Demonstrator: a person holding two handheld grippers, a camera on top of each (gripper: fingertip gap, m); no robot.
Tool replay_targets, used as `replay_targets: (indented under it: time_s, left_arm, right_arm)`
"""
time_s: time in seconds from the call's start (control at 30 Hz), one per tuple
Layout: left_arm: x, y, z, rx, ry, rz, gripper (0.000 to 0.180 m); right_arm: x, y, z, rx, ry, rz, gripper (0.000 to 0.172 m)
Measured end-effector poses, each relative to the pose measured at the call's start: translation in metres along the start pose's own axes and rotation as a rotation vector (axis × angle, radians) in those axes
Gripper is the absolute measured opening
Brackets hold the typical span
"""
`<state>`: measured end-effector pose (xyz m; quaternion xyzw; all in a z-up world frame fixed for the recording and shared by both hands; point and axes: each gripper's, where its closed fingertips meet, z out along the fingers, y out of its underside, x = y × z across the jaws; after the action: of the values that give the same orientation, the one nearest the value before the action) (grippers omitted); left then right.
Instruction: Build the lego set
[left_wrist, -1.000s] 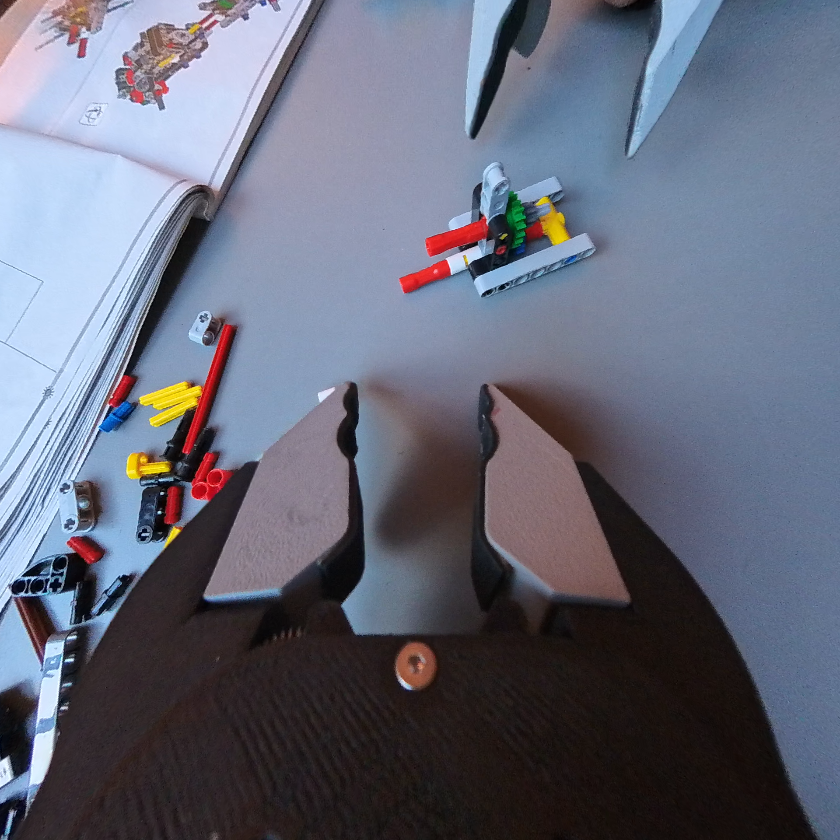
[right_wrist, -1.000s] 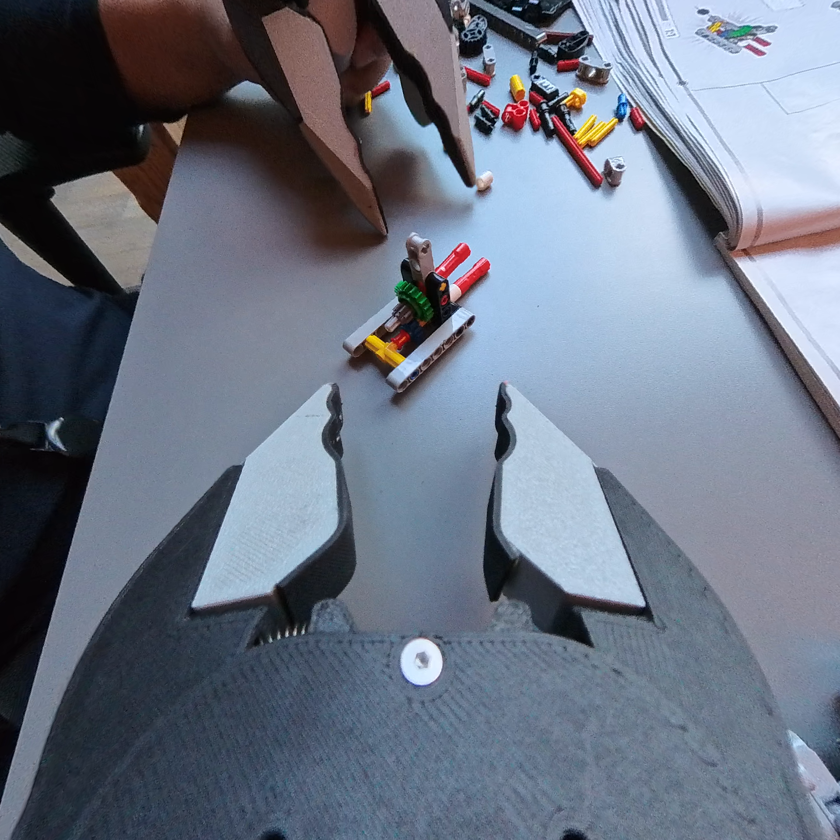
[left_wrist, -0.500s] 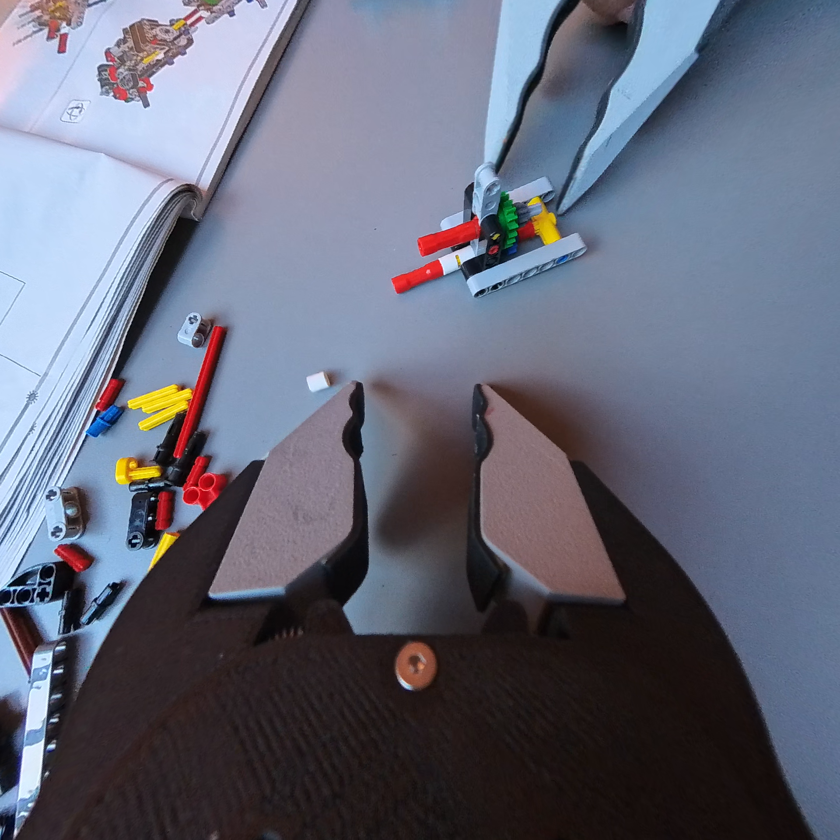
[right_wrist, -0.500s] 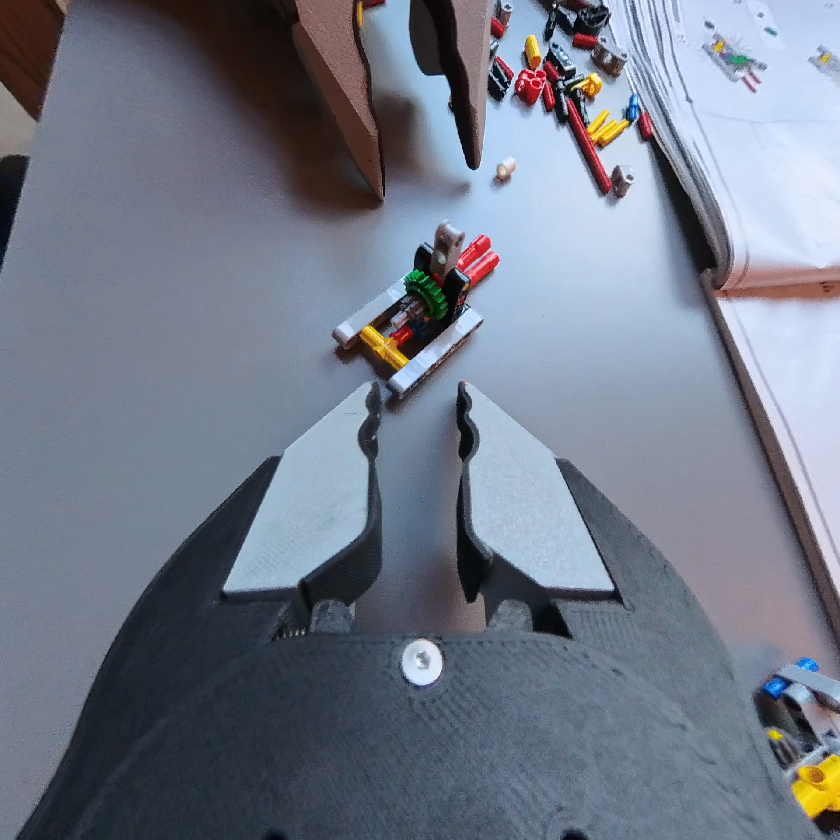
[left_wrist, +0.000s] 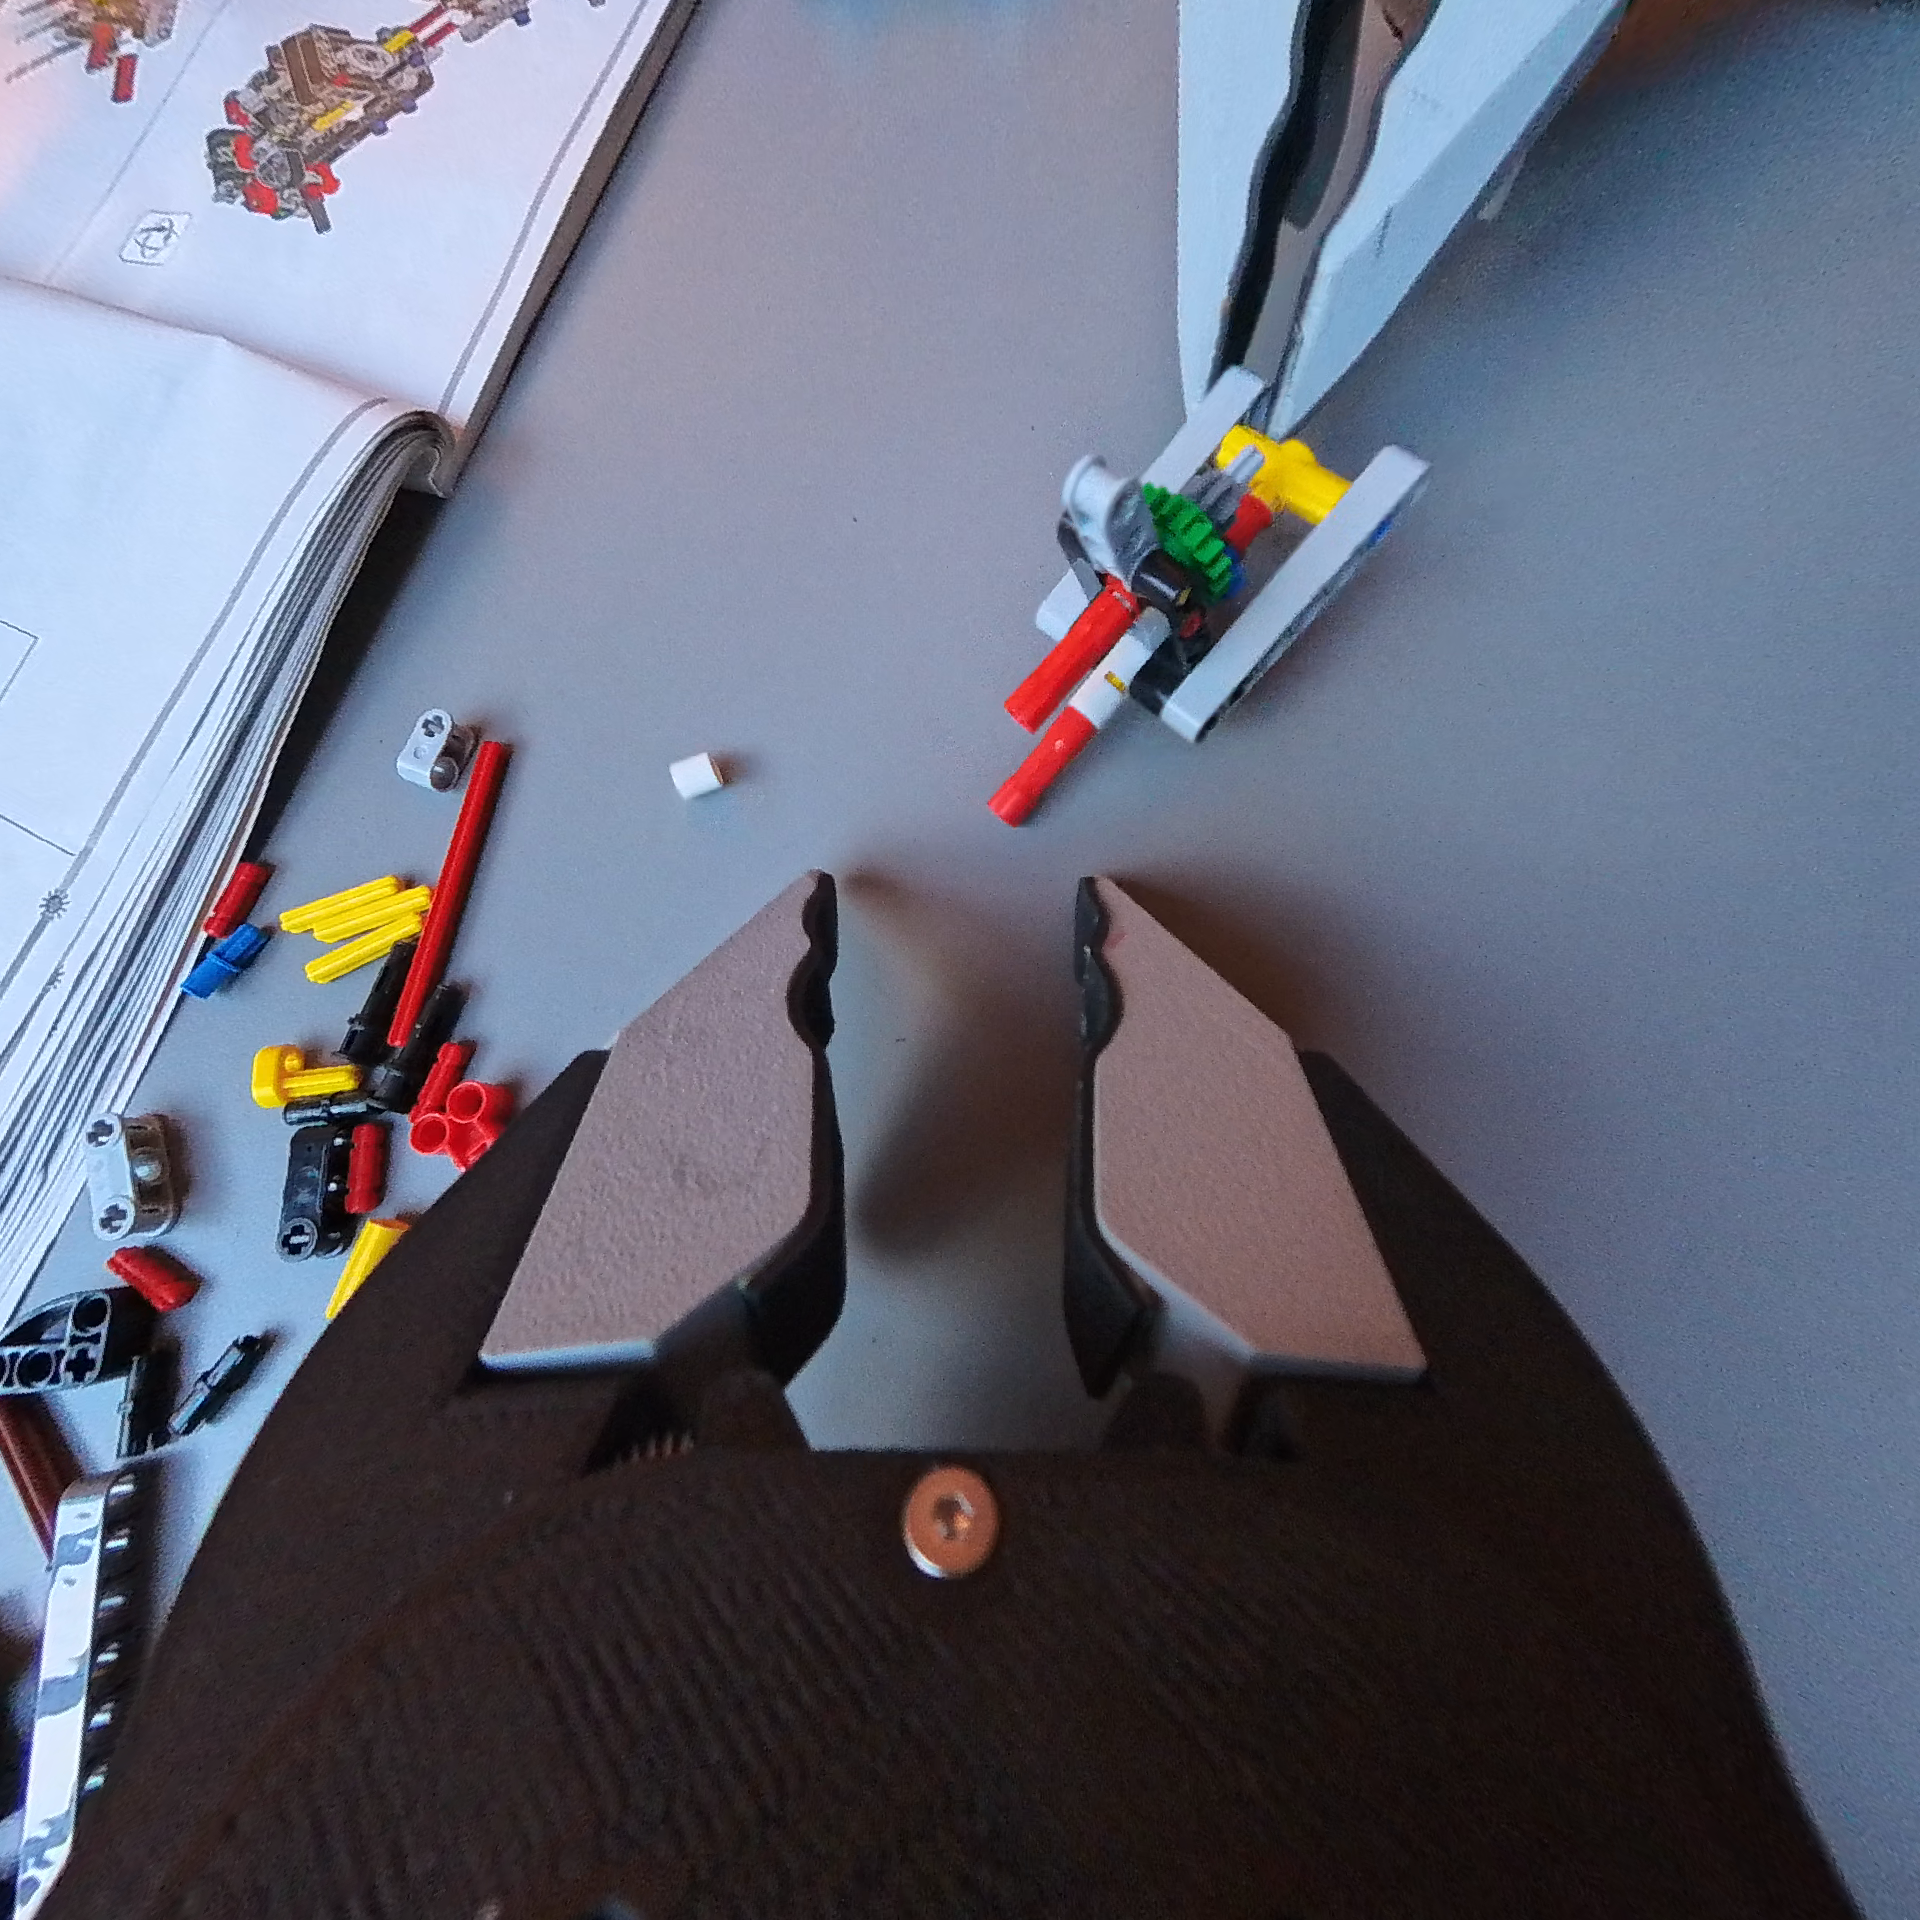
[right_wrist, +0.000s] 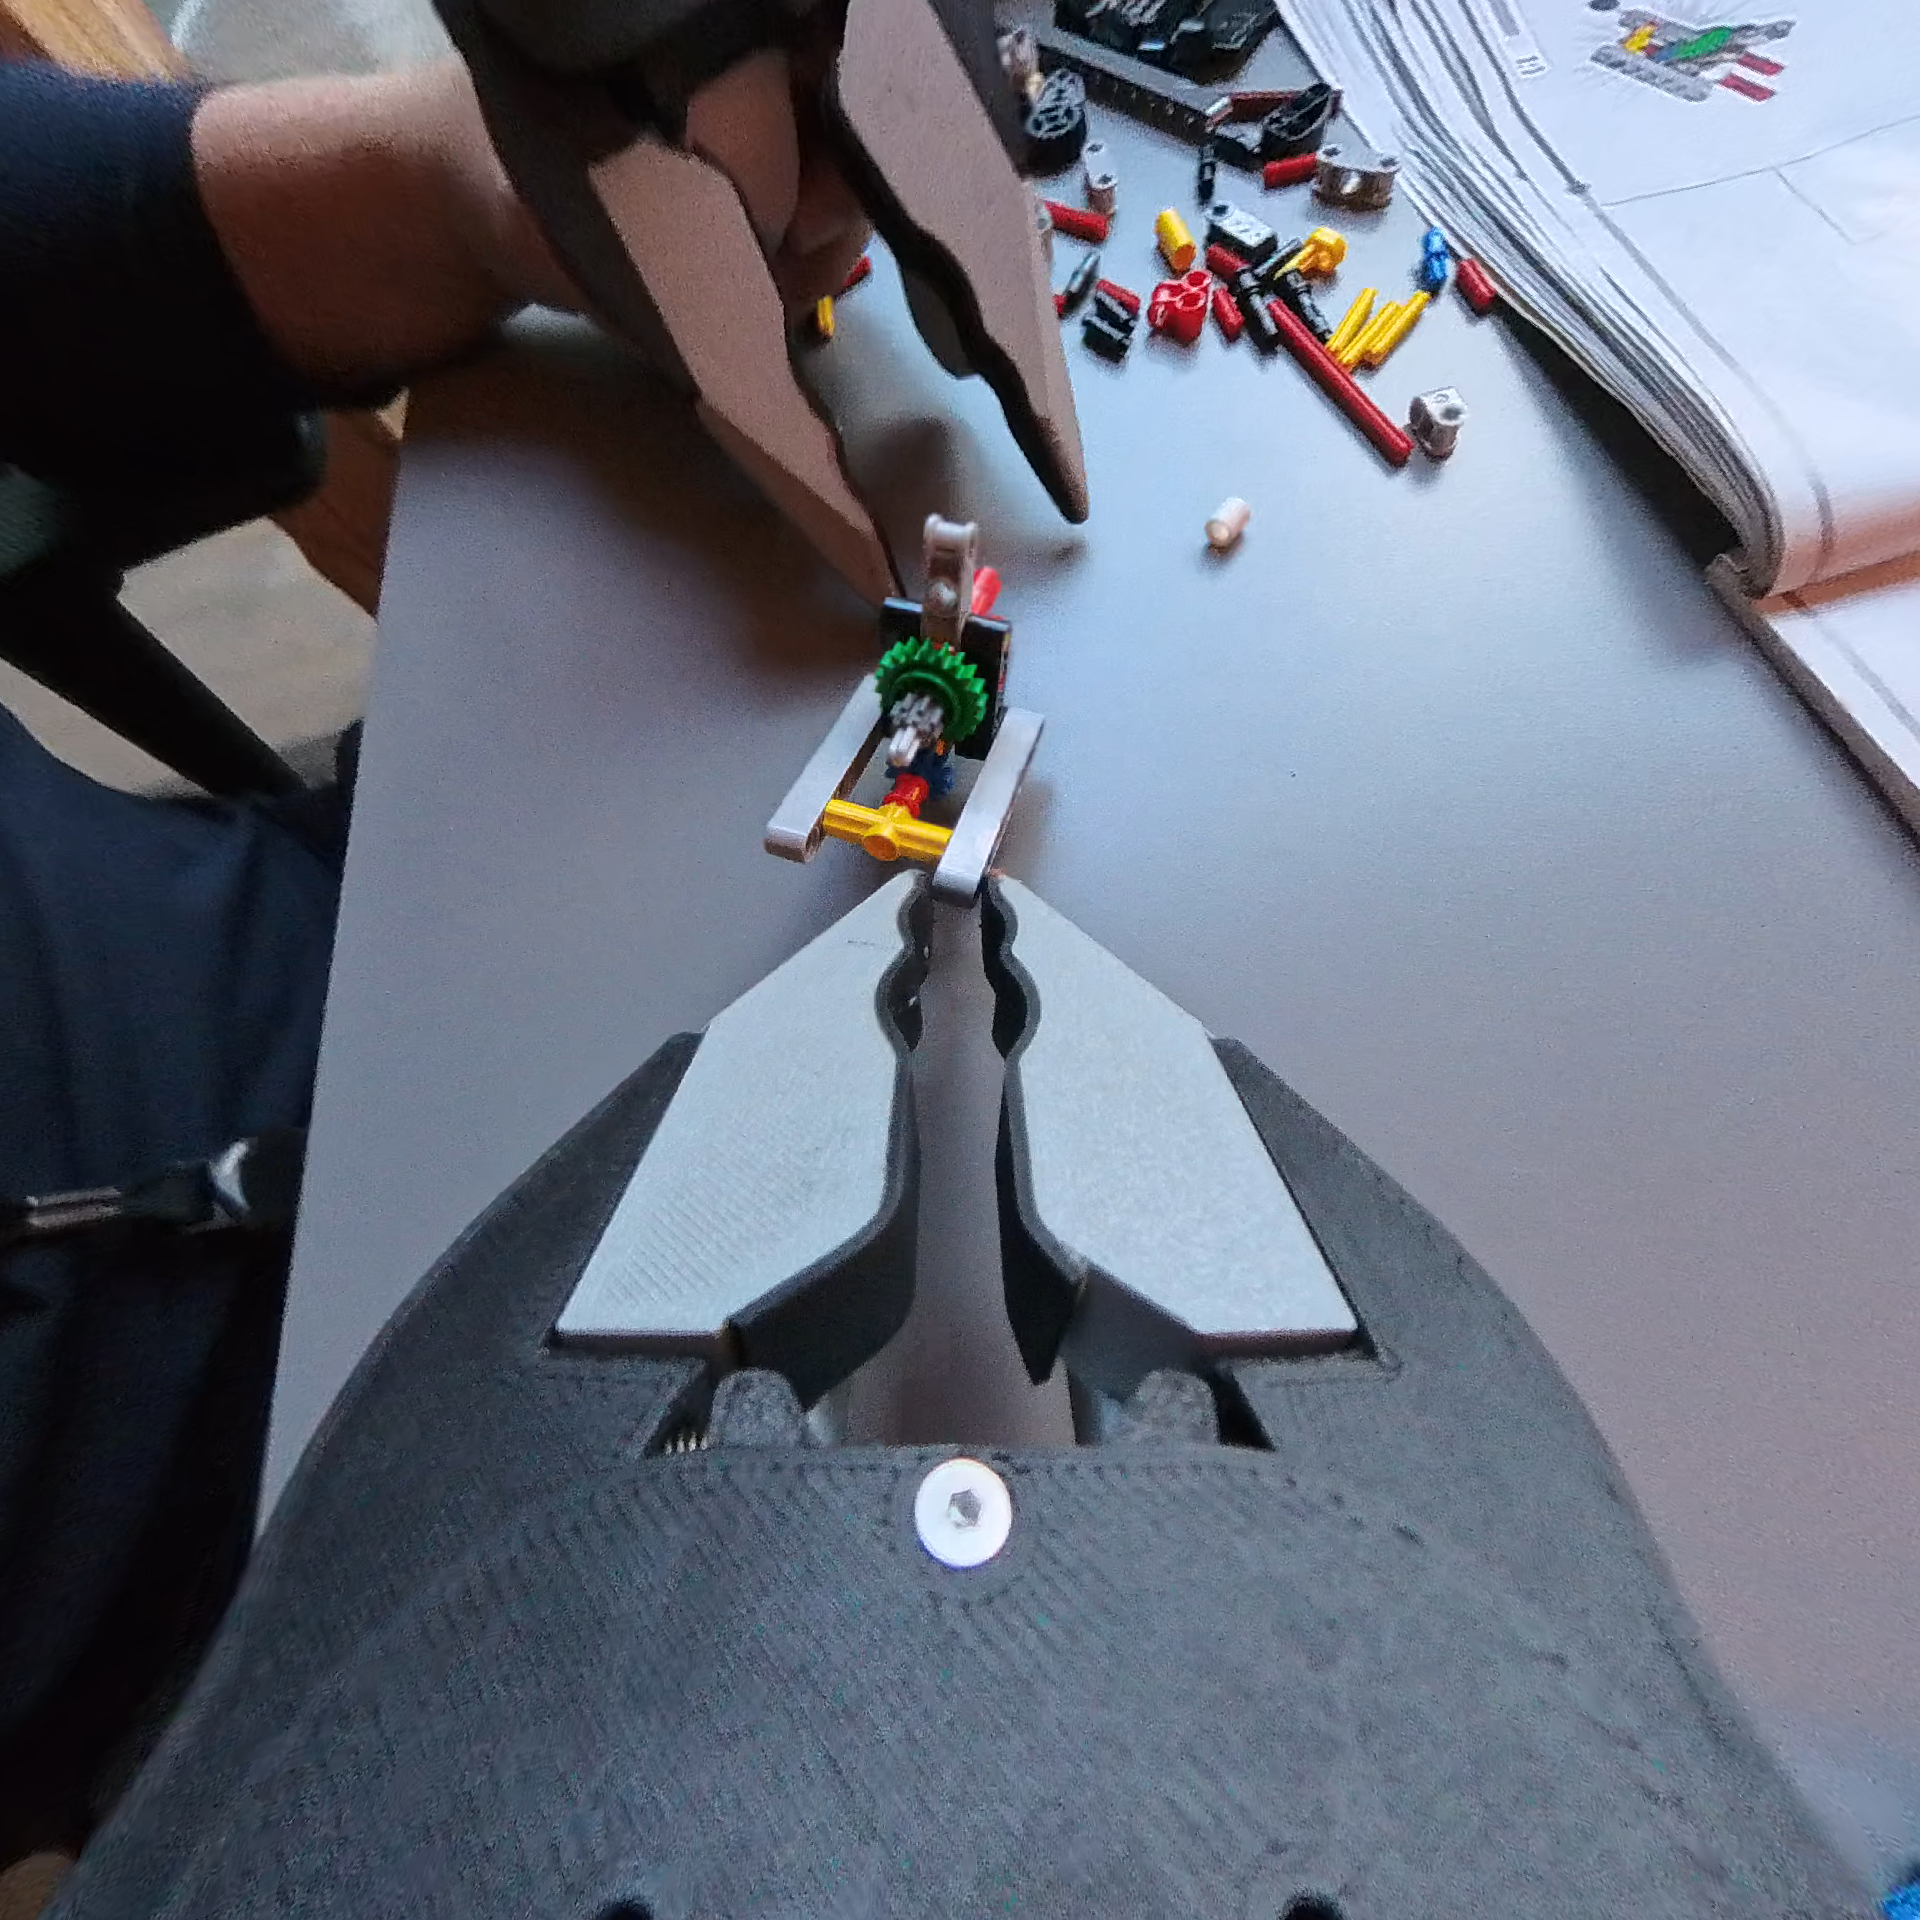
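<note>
Right wrist view: the right tool is pinched on a grey beam end of the small multicoloured plastic brick assembly, steadying it on the grey surface. The left tool is held apart and bare, near the assembly's red axles.

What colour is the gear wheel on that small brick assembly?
Green; the gear wheel shows best in the right wrist view.

We see the open booklet cropped at the frame edge (both views); the black parts beyond it are too blurred to identify.
</note>
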<state>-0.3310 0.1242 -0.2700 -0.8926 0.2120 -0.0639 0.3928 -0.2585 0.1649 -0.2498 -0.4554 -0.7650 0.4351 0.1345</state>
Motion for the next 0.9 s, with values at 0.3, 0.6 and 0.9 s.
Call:
replay_targets:
  time_s: [0.3,0.6,0.9]
  left_arm:
    - [0.001,0.0,0.0,0.0,0.01,0.004,0.04]
    - [0.004,-0.001,0.002,0.0,0.027,0.017,0.027]
    - [0.0,-0.004,0.004,-0.001,0.014,0.002,0.026]
  right_arm:
    - [0.004,-0.007,-0.01,0.013,0.035,0.102,0.005]
    - [-0.001,-0.02,-0.025,0.048,0.106,0.064,0.005]
    - [0.0,-0.023,-0.037,0.048,0.211,-0.02,0.005]
